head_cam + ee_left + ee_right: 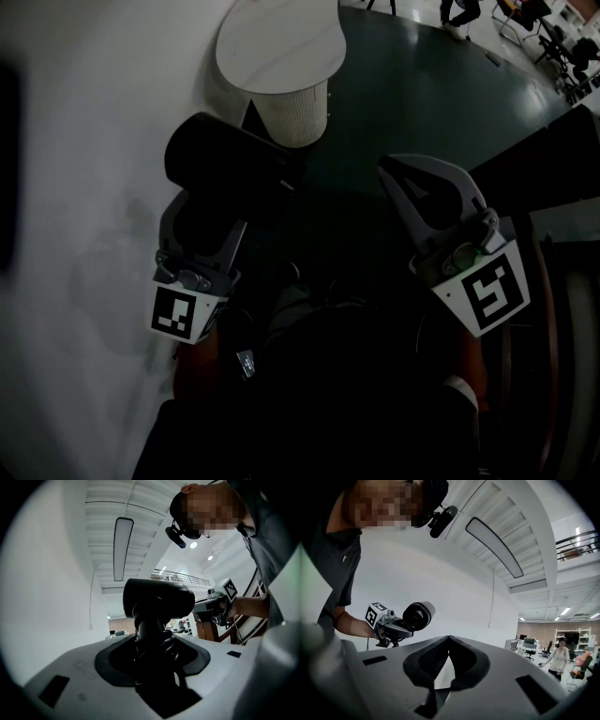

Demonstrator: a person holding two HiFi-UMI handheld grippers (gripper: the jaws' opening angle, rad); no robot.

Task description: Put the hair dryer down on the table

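Two hand-held grippers (214, 208) (389, 165), one hair dryer (230, 155) and one white round-topped table (281, 42).

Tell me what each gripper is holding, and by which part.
The left gripper is clamped on the black hair dryer, gripping it by its handle. The right gripper holds nothing; its jaws are together.

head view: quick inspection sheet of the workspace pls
surface: round white table, top bare where it shows
job's things: black hair dryer held in the air, not on the table
clutter: nothing seen
grippers: left gripper shut on the hair dryer's handle; right gripper shut, empty
cables: what looks like a cord wound round the dryer's handle
surroundings: white wall, dark floor, a person far off in an open office
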